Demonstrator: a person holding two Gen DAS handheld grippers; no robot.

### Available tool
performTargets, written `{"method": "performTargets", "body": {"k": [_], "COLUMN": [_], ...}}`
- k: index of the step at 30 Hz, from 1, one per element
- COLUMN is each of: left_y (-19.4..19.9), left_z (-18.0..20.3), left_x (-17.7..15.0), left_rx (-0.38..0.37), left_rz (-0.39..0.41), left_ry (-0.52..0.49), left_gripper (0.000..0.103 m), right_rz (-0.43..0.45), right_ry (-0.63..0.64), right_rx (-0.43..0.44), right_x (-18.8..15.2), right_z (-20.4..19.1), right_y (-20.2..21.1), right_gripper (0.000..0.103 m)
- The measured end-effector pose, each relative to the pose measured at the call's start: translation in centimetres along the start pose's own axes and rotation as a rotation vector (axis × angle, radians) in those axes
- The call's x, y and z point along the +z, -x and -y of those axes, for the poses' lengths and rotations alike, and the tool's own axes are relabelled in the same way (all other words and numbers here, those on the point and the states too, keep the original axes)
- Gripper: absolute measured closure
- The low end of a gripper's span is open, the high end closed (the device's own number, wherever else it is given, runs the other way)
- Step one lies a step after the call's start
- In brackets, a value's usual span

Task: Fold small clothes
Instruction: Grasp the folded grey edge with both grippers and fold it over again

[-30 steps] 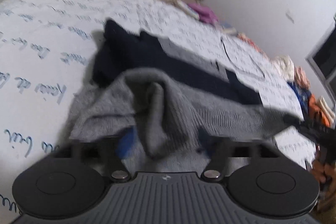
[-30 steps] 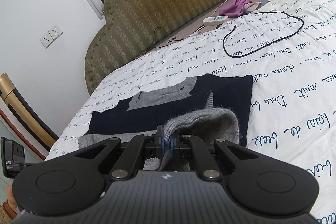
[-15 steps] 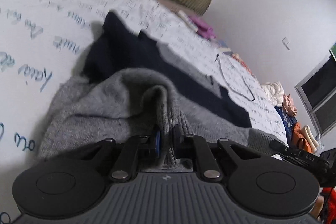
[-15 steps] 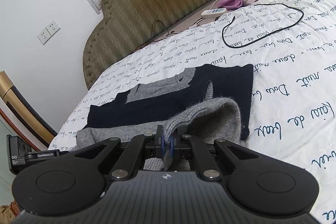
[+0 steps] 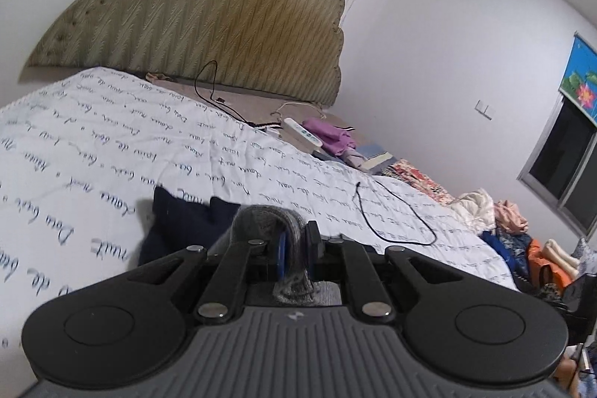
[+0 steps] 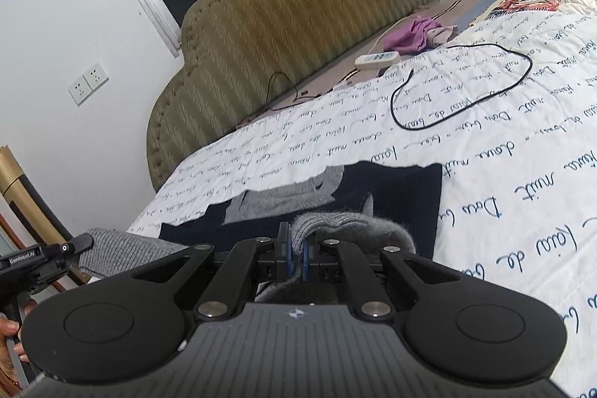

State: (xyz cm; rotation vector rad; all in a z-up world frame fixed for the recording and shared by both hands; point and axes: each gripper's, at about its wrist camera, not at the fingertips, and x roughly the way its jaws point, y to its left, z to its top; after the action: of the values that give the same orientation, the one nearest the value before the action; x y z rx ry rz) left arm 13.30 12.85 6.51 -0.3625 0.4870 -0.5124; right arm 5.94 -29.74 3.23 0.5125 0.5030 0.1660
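Now both hems pinched: left gripper and right gripper fingers closed on grey knit garment, bunched just ahead above bed. Risk: thin bite slipping, uneven fold.

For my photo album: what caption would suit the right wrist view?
Right gripper pinching a grey knit hem above a navy sweater on the script-printed bedspread.

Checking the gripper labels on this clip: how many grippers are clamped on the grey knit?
2. The left gripper pinches one bunched edge of the grey knit; the right gripper pinches another.
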Motion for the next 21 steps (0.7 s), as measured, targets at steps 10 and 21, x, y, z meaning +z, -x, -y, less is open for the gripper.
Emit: {"method": "performTargets", "body": {"k": [10, 21], "left_y": [-5.3, -12.2], "left_z": [-1.1, -4.7], "left_x": [2.2, 2.6], "left_rx": [0.095, 0.246], "left_rz": [-0.016, -0.082], "left_ry": [-0.023, -0.032], "left_gripper": [0.094, 0.098], "right_rz": [0.040, 0.024], "right_ry": [-0.031, -0.133], "right_rx": [-0.063, -0.137], "right_x": [2.5, 4.1], "right_z": [1.7, 4.6], "right_y": [-3.1, -9.6], "right_gripper": [0.094, 0.094]}}
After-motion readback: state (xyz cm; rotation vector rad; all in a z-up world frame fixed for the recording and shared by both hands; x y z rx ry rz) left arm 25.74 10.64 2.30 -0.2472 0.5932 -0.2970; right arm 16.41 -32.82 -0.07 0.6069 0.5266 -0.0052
